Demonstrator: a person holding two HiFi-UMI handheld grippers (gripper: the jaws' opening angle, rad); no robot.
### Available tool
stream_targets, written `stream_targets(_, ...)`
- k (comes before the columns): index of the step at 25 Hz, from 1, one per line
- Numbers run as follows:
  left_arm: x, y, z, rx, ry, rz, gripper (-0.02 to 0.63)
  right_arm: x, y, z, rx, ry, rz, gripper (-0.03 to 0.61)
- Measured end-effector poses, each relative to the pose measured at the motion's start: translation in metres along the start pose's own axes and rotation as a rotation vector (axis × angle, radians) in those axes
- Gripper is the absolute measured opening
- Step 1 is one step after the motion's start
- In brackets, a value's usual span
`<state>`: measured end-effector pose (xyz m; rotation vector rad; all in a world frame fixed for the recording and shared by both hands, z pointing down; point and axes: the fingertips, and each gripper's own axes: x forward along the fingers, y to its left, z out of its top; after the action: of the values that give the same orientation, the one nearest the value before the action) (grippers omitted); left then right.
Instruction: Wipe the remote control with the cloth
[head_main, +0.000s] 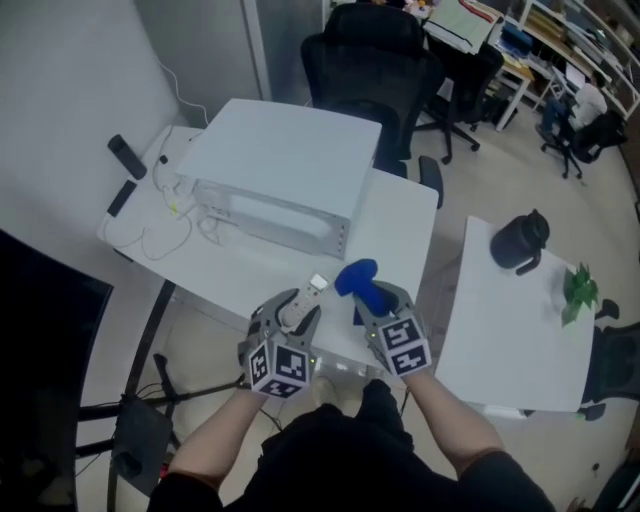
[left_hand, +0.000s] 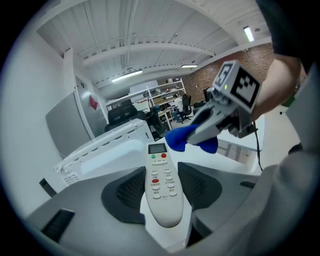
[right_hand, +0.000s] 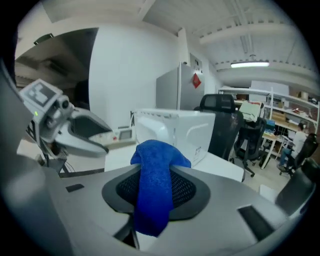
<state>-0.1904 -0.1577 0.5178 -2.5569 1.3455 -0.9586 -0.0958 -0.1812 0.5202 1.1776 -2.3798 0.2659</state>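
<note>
A white remote control (head_main: 305, 297) with a small screen and red and green buttons sits lengthwise between the jaws of my left gripper (head_main: 290, 320), which is shut on it; in the left gripper view the remote control (left_hand: 162, 185) points away from me. My right gripper (head_main: 375, 300) is shut on a blue cloth (head_main: 358, 278), which bulges out past the fingertips. In the right gripper view the cloth (right_hand: 155, 185) hangs down between the pads. Both grippers hover side by side over the near edge of the white table (head_main: 400, 235), cloth a little right of the remote's tip.
A big white box-like appliance (head_main: 280, 175) fills the middle of the table, with cables and two black remotes (head_main: 127, 156) at its left. A black office chair (head_main: 370, 70) stands behind. A second white table at the right carries a black kettle (head_main: 520, 240) and a green plant (head_main: 578, 290).
</note>
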Motion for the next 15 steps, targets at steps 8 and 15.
stream_targets(8,-0.004,-0.045,0.056,0.214,-0.075,-0.028,0.209,-0.071,0.078,0.055,-0.198,-0.026,0.221,0.132)
stream_targets(15,-0.015,-0.1,0.093,0.424,-0.143,0.001,0.207,-0.106,0.054,0.028,-0.291,0.099,0.239,0.123)
